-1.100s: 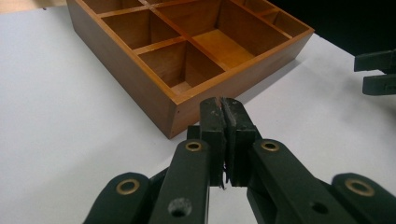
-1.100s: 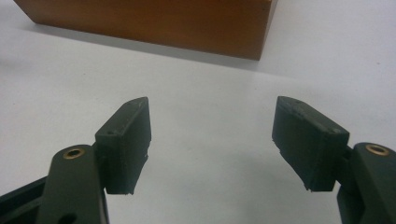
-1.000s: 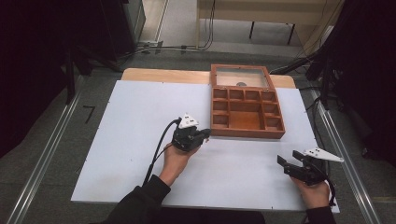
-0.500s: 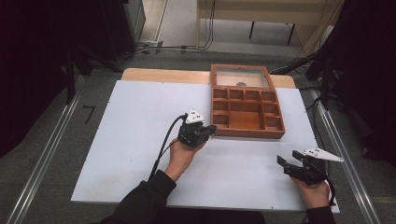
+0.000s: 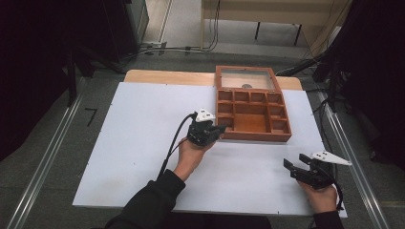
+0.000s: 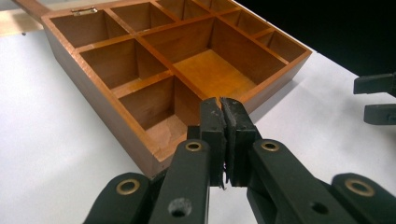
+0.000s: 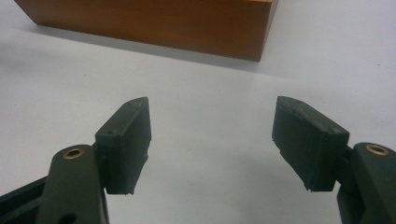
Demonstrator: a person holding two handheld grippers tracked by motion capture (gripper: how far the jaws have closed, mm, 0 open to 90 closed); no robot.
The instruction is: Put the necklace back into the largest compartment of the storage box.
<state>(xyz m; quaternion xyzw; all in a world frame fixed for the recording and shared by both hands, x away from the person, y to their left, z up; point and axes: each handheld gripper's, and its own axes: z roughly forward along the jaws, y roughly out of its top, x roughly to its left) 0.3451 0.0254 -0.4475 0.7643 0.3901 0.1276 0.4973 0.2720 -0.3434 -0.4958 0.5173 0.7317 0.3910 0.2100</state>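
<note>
Left gripper view: left tongs (image 6: 223, 122) closed near box (image 6: 154, 60) compartments.

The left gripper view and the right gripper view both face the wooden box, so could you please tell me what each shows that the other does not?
The left gripper view looks down into the wooden box, showing its empty compartments, a brass hinge, and the left gripper with jaws pressed together. The right gripper view shows the box's plain outer wall and the right gripper with jaws spread wide and nothing between them. Both show the box and the white tabletop.
</note>
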